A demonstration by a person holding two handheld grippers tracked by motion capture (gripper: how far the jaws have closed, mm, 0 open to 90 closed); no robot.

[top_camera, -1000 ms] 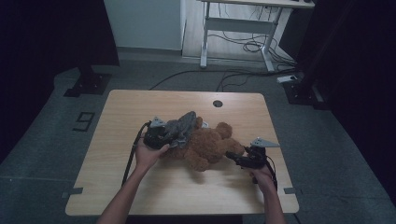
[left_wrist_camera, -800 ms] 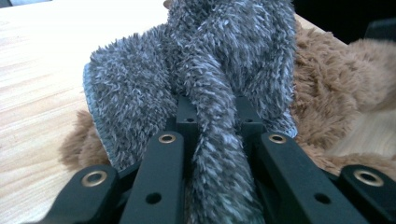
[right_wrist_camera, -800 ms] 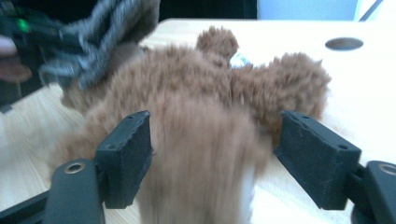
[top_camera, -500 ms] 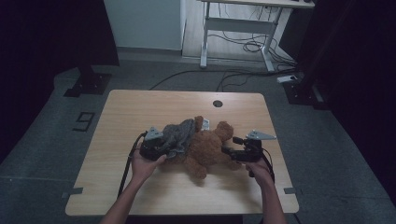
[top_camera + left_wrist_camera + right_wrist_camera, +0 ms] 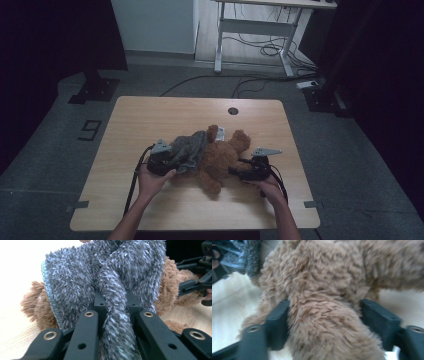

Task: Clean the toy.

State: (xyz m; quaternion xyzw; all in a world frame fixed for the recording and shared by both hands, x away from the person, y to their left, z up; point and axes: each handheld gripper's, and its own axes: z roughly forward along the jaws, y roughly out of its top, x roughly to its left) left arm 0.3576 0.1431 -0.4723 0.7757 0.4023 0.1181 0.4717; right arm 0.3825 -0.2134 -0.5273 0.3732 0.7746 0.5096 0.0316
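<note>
High view: brown teddy bear [image 5: 222, 161] lies on the wooden table [image 5: 150, 115], near the front middle. Grey fuzzy cloth [image 5: 190, 150] draped over the bear's left side. Left gripper [image 5: 161, 161] at the cloth's edge, right gripper [image 5: 248, 171] at the bear's right side. A white tag [image 5: 219, 132] sticks out near the bear's top.

Left gripper view: fingers [image 5: 87, 325] clamped on a bunched fold of the grey cloth [image 5: 112, 290], pile squeezed between them. Bear [image 5: 37, 307] behind and under the cloth, other gripper [image 5: 197, 282] farther off at right.

Right gripper view: blurry. Fingers [image 5: 377, 320] sit either side of a bear limb [image 5: 322, 322], pressing into the fur, so grasping it, not fully closed.

Step, by my read: pulling the cloth onto or off the bear while the right holds it steady; can't tell which. Next move needs the bear kept pinned and the cloth drawn without dragging the bear along.
</note>
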